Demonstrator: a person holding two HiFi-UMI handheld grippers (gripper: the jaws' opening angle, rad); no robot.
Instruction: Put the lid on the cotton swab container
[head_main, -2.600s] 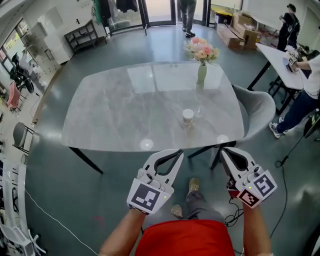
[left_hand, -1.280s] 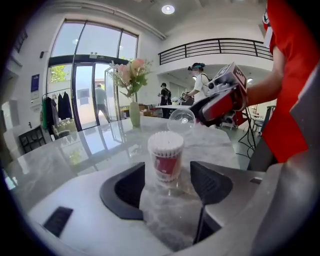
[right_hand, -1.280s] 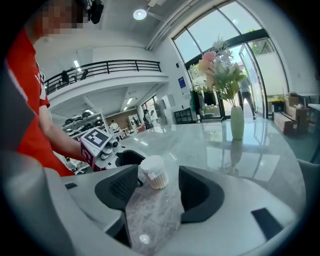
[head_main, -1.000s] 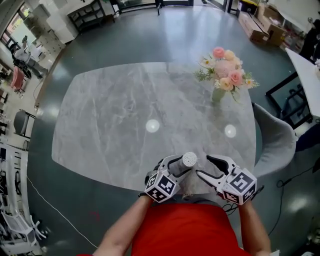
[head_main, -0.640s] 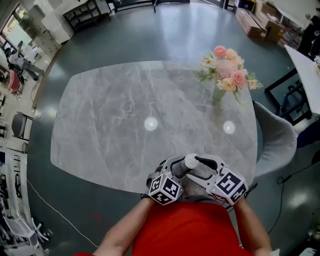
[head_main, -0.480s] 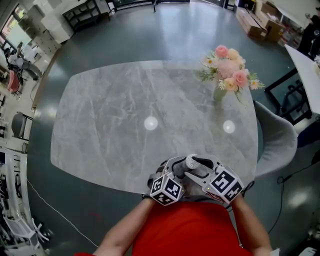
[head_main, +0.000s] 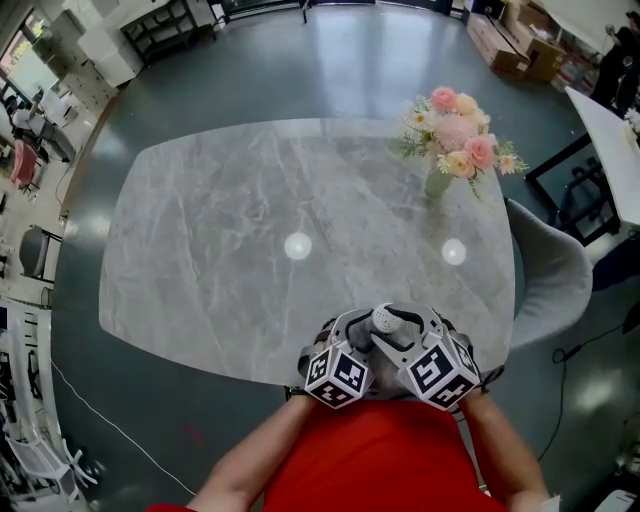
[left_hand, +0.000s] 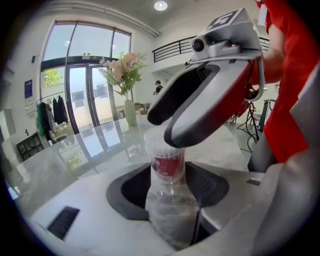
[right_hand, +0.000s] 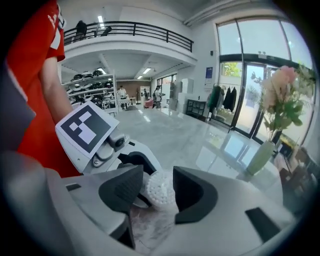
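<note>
Head view: the left gripper (head_main: 360, 335) and the right gripper (head_main: 402, 328) meet at the near edge of a grey marble table (head_main: 230, 220), fingertips turned toward each other, marker cubes side by side. The cotton swab container (head_main: 384, 319) stands upright between the two sets of fingertips, its round white top facing up. Well beyond the fingertips, at the far right of the table, stands a vase of flowers (head_main: 448, 135). A grey chair (head_main: 548, 268) sits off the table's right edge. The person's red top (head_main: 370, 460) fills the space behind both grippers.

Left gripper view: the left fingers are drawn in narrow and clamp the lower body of the clear container, one dark pad (left_hand: 131, 186) on each side. The container's red label sits just above the pads. The right gripper's two fingers reach in from above and straddle the container's top end, one finger in front of it and one behind.

Right gripper view: the right fingers stand at a narrow gap, and the dotted white disc of swab tips fills that gap. One pad (right_hand: 122, 190) overlaps the disc's edge and the other lies just beside it. Whether a lid covers the top cannot be told.
</note>
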